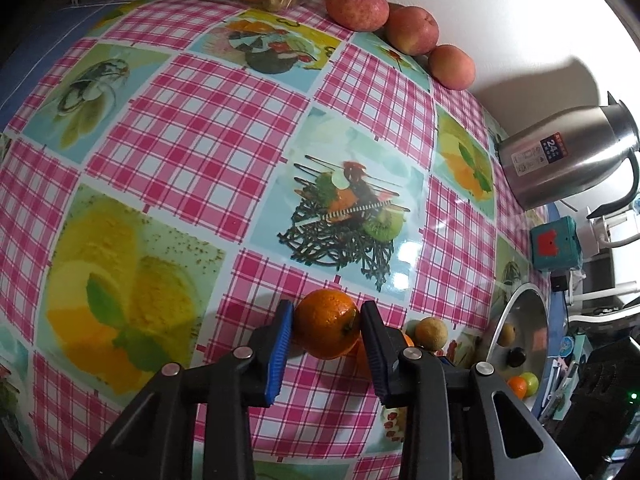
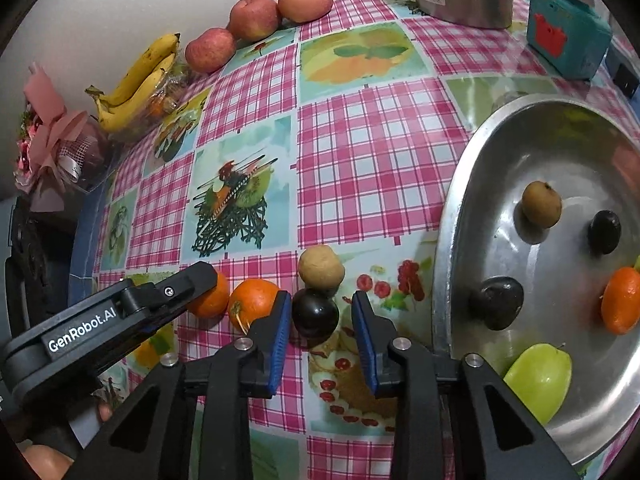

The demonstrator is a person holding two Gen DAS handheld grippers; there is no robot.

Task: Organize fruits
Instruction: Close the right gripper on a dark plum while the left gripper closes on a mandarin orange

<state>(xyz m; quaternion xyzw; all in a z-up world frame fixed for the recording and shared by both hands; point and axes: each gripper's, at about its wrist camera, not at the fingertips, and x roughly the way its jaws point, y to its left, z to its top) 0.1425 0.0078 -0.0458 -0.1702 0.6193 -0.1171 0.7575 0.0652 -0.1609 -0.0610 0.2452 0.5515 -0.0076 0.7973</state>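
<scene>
My left gripper is shut on an orange, its blue pads pressed on both sides; in the right wrist view that orange shows beside the left gripper's finger. A second orange, a tan round fruit and a dark plum lie on the checked tablecloth. My right gripper is open around the dark plum, with the left pad close to it. A steel tray at right holds a tan fruit, two dark plums, an orange and a green fruit.
Three red apples line the wall at the back, with bananas on a clear box to their left. A steel kettle and a teal box stand behind the tray. A pink bouquet sits at far left.
</scene>
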